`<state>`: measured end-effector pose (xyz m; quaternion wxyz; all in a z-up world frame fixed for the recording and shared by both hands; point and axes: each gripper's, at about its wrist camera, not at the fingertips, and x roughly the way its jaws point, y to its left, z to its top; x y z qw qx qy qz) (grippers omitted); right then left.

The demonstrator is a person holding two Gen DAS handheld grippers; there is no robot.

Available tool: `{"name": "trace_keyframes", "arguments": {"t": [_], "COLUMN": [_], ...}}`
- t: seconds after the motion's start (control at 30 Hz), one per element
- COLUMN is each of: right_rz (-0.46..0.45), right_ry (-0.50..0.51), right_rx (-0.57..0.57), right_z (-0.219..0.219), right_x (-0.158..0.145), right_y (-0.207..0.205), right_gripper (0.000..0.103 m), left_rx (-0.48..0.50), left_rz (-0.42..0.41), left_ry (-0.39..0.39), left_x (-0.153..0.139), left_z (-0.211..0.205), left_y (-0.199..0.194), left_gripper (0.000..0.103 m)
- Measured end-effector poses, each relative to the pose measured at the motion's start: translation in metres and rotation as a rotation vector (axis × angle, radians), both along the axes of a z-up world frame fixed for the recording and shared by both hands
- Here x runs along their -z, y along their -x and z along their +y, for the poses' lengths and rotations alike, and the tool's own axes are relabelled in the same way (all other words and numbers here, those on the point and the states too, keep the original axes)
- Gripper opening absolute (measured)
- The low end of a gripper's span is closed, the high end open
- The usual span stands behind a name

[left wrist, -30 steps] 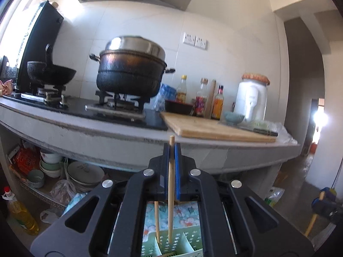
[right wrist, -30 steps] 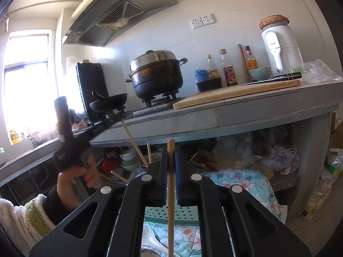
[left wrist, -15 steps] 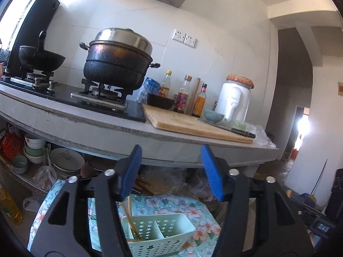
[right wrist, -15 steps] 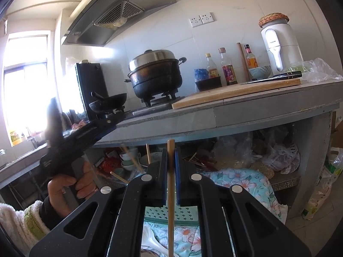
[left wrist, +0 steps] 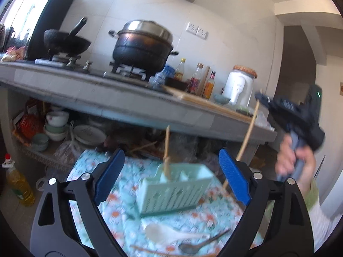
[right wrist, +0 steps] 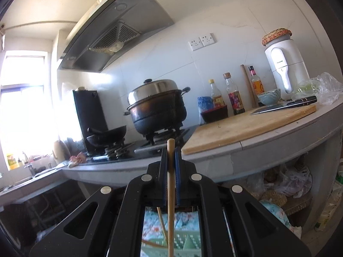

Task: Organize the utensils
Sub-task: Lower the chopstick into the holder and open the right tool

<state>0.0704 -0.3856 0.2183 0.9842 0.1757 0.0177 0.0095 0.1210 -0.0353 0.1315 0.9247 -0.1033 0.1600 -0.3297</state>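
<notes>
left wrist view: left gripper (left wrist: 172, 178) is opening, empty, behind the green caddy (left wrist: 174, 189) (one chopstick (left wrist: 166, 152) inside); right gripper (right wrist: 171, 160) is clamping another chopstick (right wrist: 170, 192), needing lowering in next.

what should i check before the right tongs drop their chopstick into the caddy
1. Right tongs shut on the held chopstick: ok.
2. Held chopstick roughly upright, lower end pointing down: ok.
3. Left tongs out of the way: not ok; they are opening with nothing gripped, and the green caddy sits between them in the left wrist view.
4. Caddy upright on the floral cloth: ok, though blurred.
5. Room in a compartment: cannot tell; a chopstick already stands in it.
6. Chopstick tip lined up over a compartment: cannot tell.
</notes>
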Motion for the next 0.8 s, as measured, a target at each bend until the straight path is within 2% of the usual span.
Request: {"name": "trace_keyframes", "arguments": {"t": [0.17,0.27,0.43,0.53,0.57,0.63,0.8], "right_rz": [-0.003,0.018,0.092,0.162,0.184,0.214,0.211], "right_ry": [-0.045,-0.025,0.024,0.030,0.031,0.033,0.021], "right_rx": [0.035,0.076,0.142,0.117,0.106,0.092,0.077], "right_z": [0.000,0.006,0.020,0.025,0.025,0.025,0.012], "right_x": [0.004,0.014,0.055,0.082,0.088,0.095,0.085], "right_y": [-0.053,-0.079,-0.115,-0.124,-0.123,-0.117,-0.078], "right_gripper": [0.006,0.007,0.007,0.009,0.012,0.039,0.049], "left_rx": [-0.009,-0.021,-0.036,-0.048,-0.049,-0.053,-0.038], "left_rz": [0.101,0.170,0.231,0.230,0.229,0.226,0.235], "left_ry": [-0.040,-0.052,-0.105,-0.130,-0.132,-0.131,-0.132], "left_x": [0.045,0.073,0.103,0.113,0.113,0.115,0.117], "left_z": [0.030,0.048,0.063,0.068,0.068,0.070,0.065], "left_y": [0.008,0.010,0.011,0.015,0.016,0.017,0.018], "left_gripper": [0.089,0.089,0.089,0.090,0.090,0.091,0.091]}}
